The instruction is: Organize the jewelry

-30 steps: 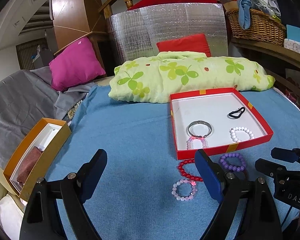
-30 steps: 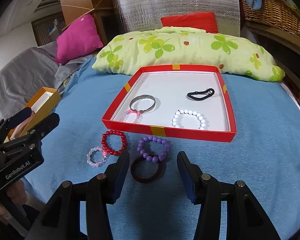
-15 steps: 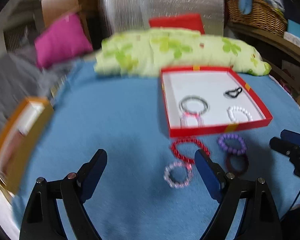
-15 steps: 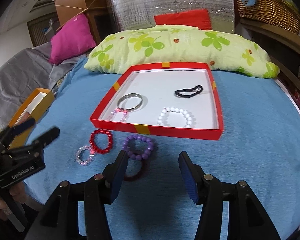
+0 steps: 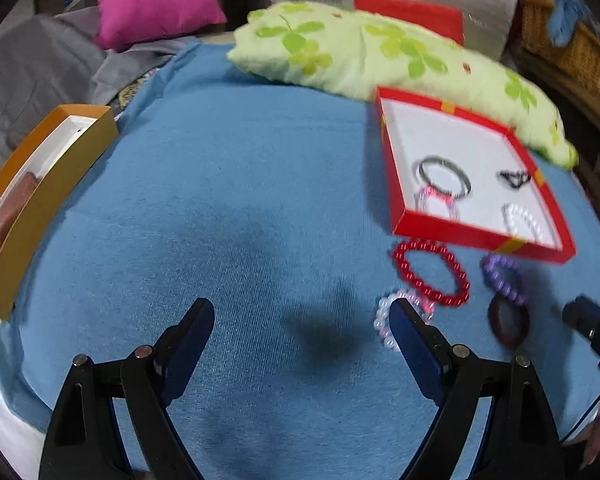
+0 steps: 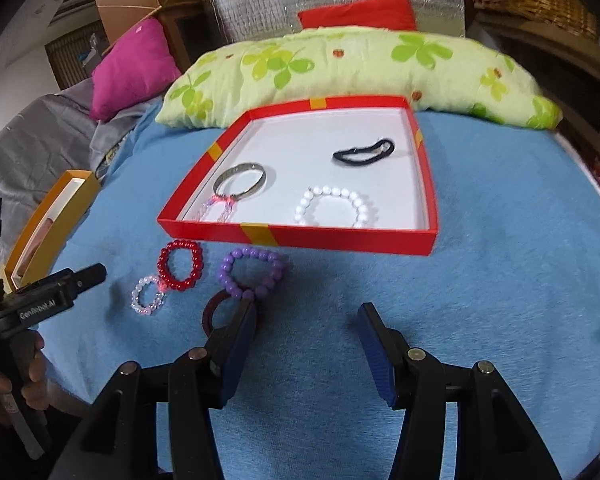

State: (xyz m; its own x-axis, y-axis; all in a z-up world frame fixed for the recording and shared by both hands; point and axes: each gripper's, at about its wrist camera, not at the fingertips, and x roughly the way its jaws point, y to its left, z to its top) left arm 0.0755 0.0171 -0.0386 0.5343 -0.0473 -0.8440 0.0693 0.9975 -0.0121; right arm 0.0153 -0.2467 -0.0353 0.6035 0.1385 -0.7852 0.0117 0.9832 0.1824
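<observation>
Flanking four loose bracelets (image 6: 179,265) before the red tray (image 6: 352,237), both tongs (image 5: 302,326) (image 6: 308,322) spread.

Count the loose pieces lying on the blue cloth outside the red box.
4. A red bead bracelet and a purple bead bracelet lie just before the red box; a clear pink bead bracelet and a dark maroon ring lie nearer the right gripper.
</observation>
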